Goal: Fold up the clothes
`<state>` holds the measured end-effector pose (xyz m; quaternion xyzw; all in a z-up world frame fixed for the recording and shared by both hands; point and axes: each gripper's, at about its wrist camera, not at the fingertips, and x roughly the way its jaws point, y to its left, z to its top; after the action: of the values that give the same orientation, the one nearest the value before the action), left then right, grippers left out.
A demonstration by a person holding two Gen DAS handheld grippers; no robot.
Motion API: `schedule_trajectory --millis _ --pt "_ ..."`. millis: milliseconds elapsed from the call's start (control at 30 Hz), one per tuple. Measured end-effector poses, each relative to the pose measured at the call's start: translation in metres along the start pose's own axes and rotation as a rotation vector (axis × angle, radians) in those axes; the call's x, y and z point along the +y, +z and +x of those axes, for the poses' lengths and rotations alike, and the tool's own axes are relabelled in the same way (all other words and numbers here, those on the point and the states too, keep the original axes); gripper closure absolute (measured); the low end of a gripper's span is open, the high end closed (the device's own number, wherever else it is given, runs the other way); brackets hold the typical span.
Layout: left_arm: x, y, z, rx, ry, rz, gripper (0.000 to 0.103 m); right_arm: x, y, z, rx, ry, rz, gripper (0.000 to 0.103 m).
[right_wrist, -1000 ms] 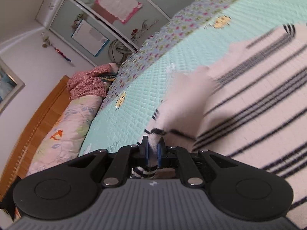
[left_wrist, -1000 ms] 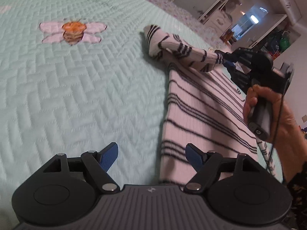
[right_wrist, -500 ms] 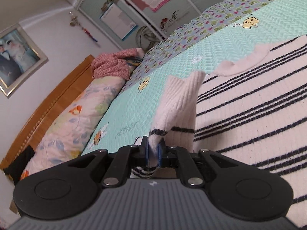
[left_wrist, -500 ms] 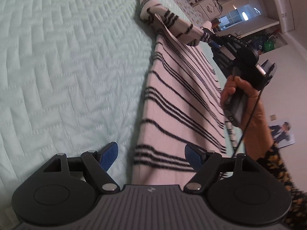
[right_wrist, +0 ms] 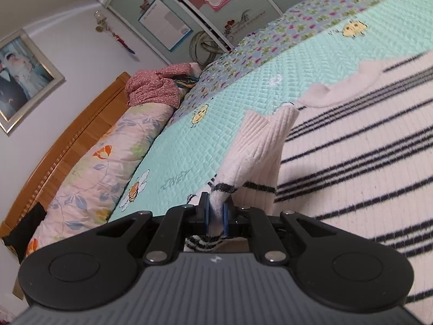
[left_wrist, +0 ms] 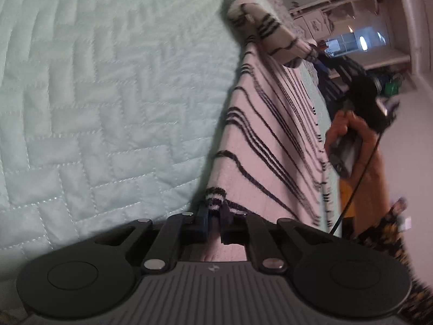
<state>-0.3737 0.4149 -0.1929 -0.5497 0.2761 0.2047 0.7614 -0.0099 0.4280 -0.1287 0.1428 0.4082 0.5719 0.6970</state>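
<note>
The striped sweater (left_wrist: pixel 259 140) lies flat on the mint quilted bedspread (left_wrist: pixel 108 94), white with thin dark stripes, stretching away ahead of both pairs of jaws. Its near corner, a ribbed hem with dark bands, sits pinched between the blue pads of the left gripper (left_wrist: pixel 215 216); those jaws have just been closing and now stand nearly together on the fabric. Ahead and to the right of them the sweater body runs toward a sleeve (left_wrist: pixel 268 38) that rises off the bed to the right gripper (left_wrist: pixel 322 62), held in a person's hand (left_wrist: pixel 349 132).

In the right wrist view, the right gripper (right_wrist: pixel 215 214) has its jaws narrowly shut on the sleeve cuff (right_wrist: pixel 259 151), the striped end poking out below the pads and the ribbed white cloth standing up just ahead of them. To the right of these jaws spreads the sweater body; to the left lies bare bedspread with bee motifs. Farther left are a floral bolster (right_wrist: pixel 89 173), a wooden headboard (right_wrist: pixel 67 138) and a heap of pink cloth (right_wrist: pixel 154 86).
</note>
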Motion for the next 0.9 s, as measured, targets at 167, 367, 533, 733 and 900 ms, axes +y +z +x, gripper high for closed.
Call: schedule_trajectory --millis 167,367,533,733,900 --pt "-0.024 -0.004 -0.004 -0.044 0.113 0.077 0.096 0.006 -0.001 -0.005 -0.030 -0.042 -0.060 0.092" --pt "-0.055 -0.002 -0.010 -0.080 0.203 0.194 0.096 0.018 0.017 -0.017 -0.094 -0.019 -0.135 0.092" --pt "-0.099 -0.005 -0.009 -0.110 0.277 0.339 0.096 0.027 0.052 -0.043 -0.209 0.017 -0.153 0.093" --pt "-0.161 -0.030 0.012 -0.041 0.265 0.639 0.095 -0.021 0.082 -0.124 -0.419 -0.042 -0.118 0.093" --pt "-0.161 -0.042 0.061 0.114 0.270 0.688 0.095 -0.098 0.074 -0.145 -0.403 -0.213 -0.029 0.093"
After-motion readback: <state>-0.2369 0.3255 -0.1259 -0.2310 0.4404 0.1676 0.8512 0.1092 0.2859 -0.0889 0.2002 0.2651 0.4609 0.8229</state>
